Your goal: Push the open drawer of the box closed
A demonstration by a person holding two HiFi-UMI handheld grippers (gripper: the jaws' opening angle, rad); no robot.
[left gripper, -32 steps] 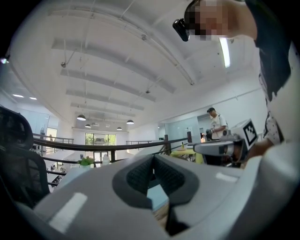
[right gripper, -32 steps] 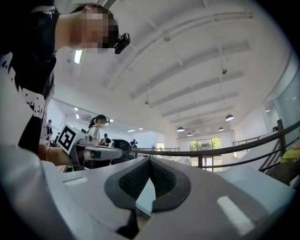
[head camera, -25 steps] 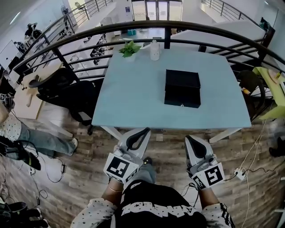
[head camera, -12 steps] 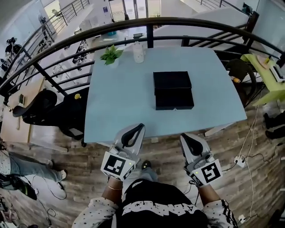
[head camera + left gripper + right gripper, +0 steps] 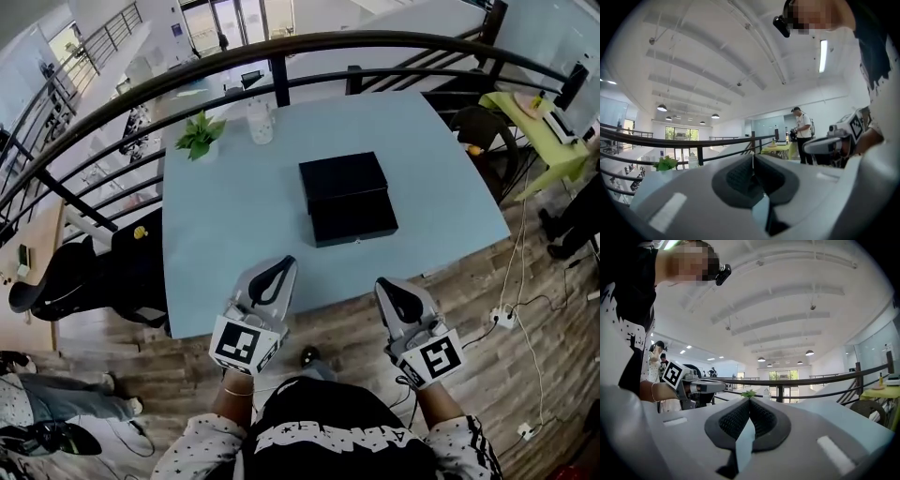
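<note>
A black box lies near the middle of the light blue table, and its black drawer stands pulled out toward me. My left gripper hovers over the table's near edge, well short of the box and to its left, jaws shut and empty. My right gripper hangs just off the near edge, below the drawer, jaws also shut on nothing. In the left gripper view the shut left gripper points level over the table; the right gripper view shows the right gripper the same way. The box is hidden in both.
A small potted plant and a clear bottle stand at the table's far left. A black curved railing runs behind the table. A green table is at the right, a black chair at the left, cables on the wooden floor.
The head view has shifted: the table and box now sit closer and further left in the frame. Both grippers have come up to the table's near edge, still shut.
</note>
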